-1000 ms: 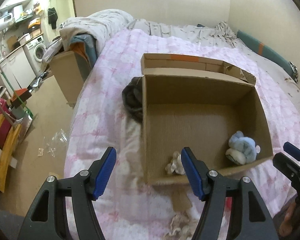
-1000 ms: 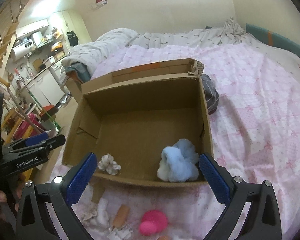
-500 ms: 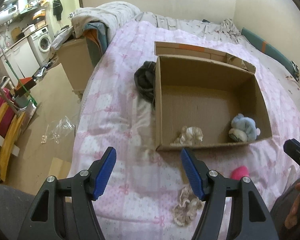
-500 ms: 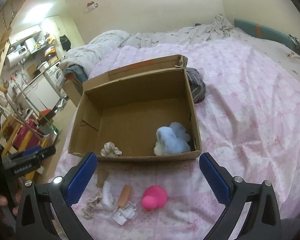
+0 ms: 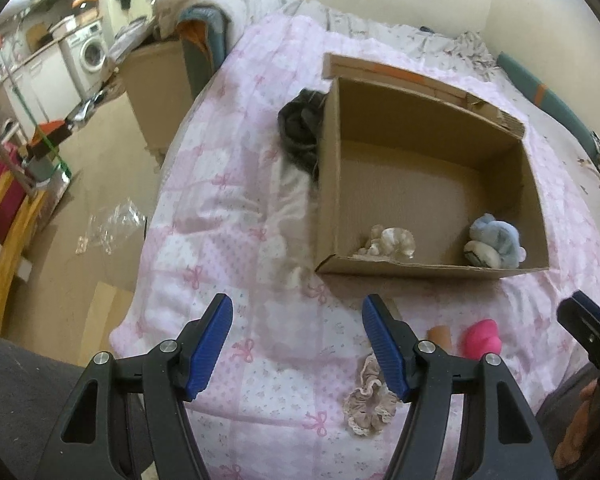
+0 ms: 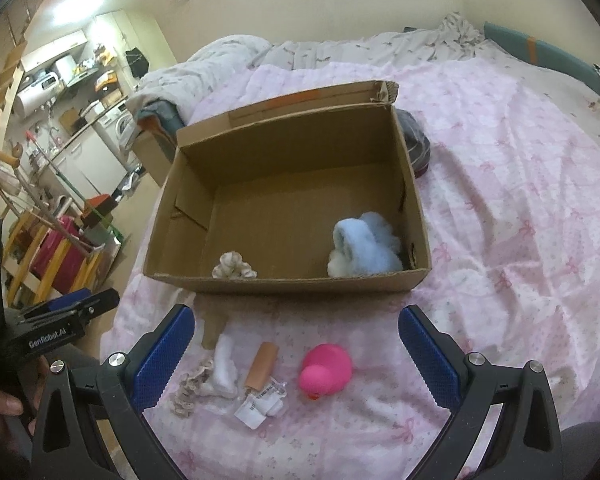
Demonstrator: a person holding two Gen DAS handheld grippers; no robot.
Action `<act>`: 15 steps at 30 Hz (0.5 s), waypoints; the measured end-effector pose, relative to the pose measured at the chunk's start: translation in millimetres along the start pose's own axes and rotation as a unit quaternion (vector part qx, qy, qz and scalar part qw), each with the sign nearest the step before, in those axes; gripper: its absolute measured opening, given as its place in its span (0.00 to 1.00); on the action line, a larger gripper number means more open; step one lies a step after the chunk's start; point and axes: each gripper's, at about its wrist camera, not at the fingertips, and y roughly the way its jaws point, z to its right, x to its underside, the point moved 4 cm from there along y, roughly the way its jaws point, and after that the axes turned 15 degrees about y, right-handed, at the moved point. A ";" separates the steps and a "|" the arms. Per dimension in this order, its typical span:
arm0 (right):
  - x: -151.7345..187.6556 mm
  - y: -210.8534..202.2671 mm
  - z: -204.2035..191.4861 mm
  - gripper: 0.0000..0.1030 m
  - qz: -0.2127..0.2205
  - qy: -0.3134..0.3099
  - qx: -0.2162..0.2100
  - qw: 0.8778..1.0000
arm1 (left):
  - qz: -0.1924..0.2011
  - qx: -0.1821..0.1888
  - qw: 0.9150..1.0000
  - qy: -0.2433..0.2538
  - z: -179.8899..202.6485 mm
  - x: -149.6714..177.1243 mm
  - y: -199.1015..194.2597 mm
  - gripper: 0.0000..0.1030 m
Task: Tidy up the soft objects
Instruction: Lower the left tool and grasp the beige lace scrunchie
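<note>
On the pink quilt [image 6: 520,208] sits the box [image 6: 284,280], its top open toward both grippers, presumably so soft things can be dropped straight in; two are already inside, a cream scrunchie [image 6: 233,266] near the front left and a blue plush [image 6: 364,250] in the front right corner; the rest wait in a row just before the box's near wall, within easy reach: a beige scrunchie [image 5: 368,402], a white sock [image 6: 225,368] touching it, a tan tube [image 6: 262,368] with a label, and a pink duck [image 6: 326,372]; the left gripper [image 5: 296,340] hangs released and empty above the quilt, its right finger just over the beige scrunchie, which looks the likeliest next pick; the right gripper [image 6: 296,356] is likewise spread wide with nothing in it, framing the row; a dark garment [image 5: 300,128] lies bunched against the box's far side; the quilt is soft and rumpled, so small items may sink or roll; beyond the bed's edge lie bare floor, a washer [image 5: 90,50] and cluttered shelves.
</note>
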 end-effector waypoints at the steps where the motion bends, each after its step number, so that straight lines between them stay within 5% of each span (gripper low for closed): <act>1: -0.1 0.6 0.9 1.00 -0.001 0.003 0.002 1.000 | -0.008 -0.003 1.000 -0.008 -3.4 0.7 3.5 0.62; 10: -5.9 5.6 19.7 1.00 -0.010 0.055 0.018 0.998 | -0.042 0.016 0.998 -0.032 -6.1 6.8 22.0 0.62; 15: -7.5 12.1 26.9 1.00 -0.019 0.078 0.020 0.997 | -0.103 0.048 0.993 -0.018 10.8 17.1 51.8 0.62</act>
